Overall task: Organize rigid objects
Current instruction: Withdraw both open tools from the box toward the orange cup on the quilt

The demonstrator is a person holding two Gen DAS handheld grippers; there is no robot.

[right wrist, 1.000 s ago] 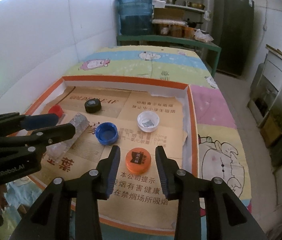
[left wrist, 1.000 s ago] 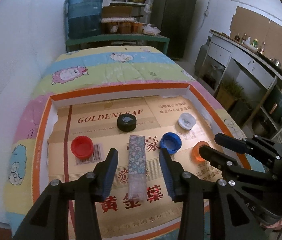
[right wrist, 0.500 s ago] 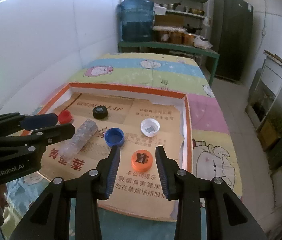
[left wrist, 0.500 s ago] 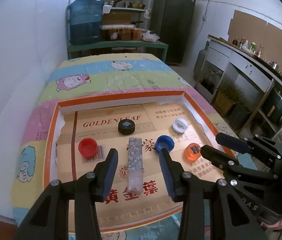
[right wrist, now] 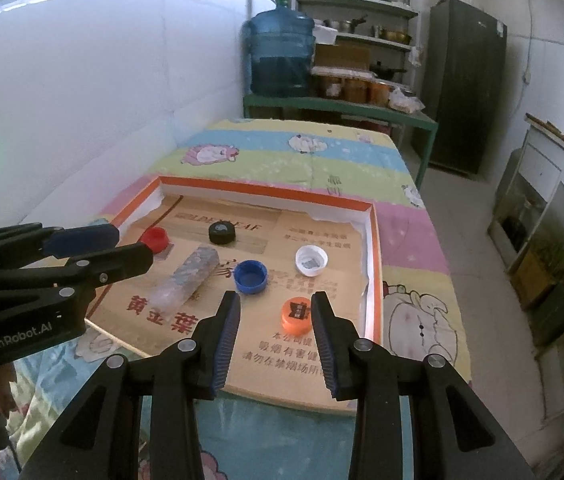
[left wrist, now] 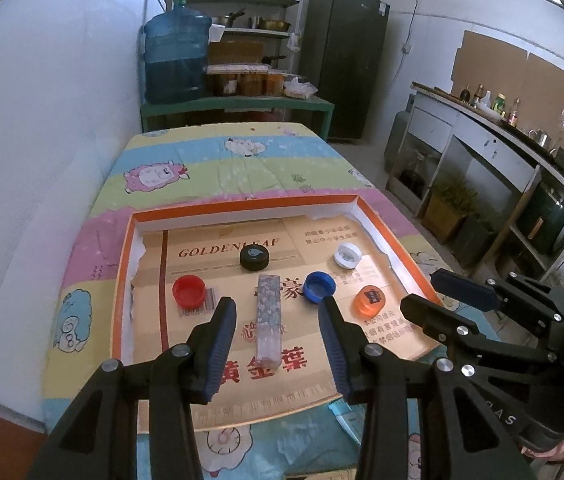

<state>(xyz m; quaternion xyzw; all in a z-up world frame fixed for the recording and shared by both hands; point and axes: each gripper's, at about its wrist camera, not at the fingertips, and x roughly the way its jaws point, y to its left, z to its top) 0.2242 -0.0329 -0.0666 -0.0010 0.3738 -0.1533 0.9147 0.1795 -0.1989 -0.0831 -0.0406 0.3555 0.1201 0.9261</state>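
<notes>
Both tongs hang above the near edge of the shallow cardboard tray (left wrist: 385, 220), jaws apart and gripping nothing.

Going left to right from the left tongs (left wrist: 278, 344): the red cap (left wrist: 188, 290) lies ahead and to the left of its left finger. The long patterned block (left wrist: 269, 320) lies straight ahead, in line with the gap between the fingers, its near end closest to them. Beyond the block's far end sits the black cap (left wrist: 254, 259). The blue cap (left wrist: 320, 286) lies just past the tip of the right finger.

From the right tongs (right wrist: 276, 340): the orange cap (right wrist: 297, 313) shows in the gap, close to the right finger, and the white cap (right wrist: 311, 260) lies further ahead.

All six look light and stiff. The caps are probably thin smooth plastic that could skid on the card or pop out of a tight squeeze, so I would pinch each across its ribbed rim. The block looks hard and glossy; I would grip it across its narrow width near the middle so that it does not tip.
</notes>
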